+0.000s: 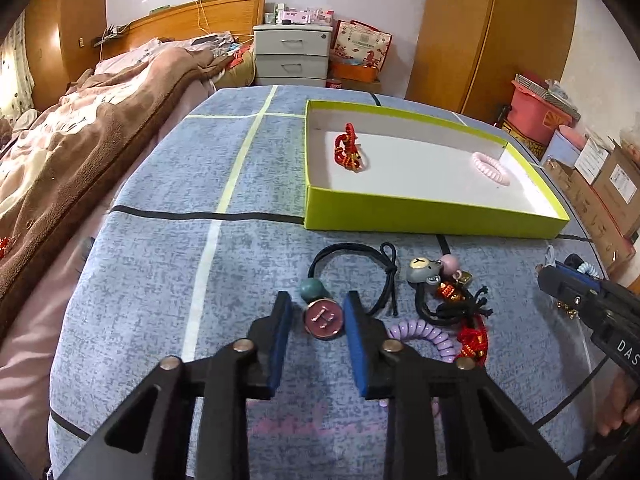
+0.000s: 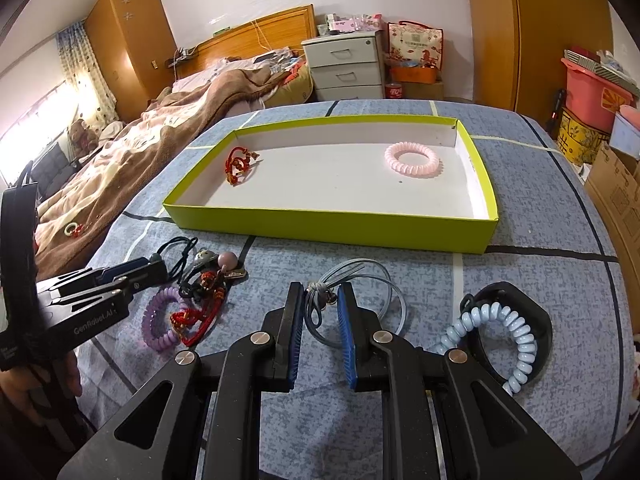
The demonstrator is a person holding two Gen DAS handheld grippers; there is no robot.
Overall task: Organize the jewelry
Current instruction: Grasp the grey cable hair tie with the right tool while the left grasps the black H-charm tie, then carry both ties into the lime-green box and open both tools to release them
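On the surface short of the box (image 1: pixel 424 216), my left gripper (image 1: pixel 317 312) has jaws part-open astride the hard, slippery button (image 1: pixel 323 319) of a light black tie (image 1: pixel 352 272), my right gripper (image 2: pixel 320 300) likewise astride a limp grey tie (image 2: pixel 360 284), best pinched at its knot.

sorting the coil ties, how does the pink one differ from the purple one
Colour: the pink coil tie is pale pink, the purple coil tie lilac.
Place: the pink one lies inside the green box; the purple one is on the blue cloth in front of it.
Company: the pink one lies alone; the purple one touches a red knotted cord.
Both are spiral rings lying flat.
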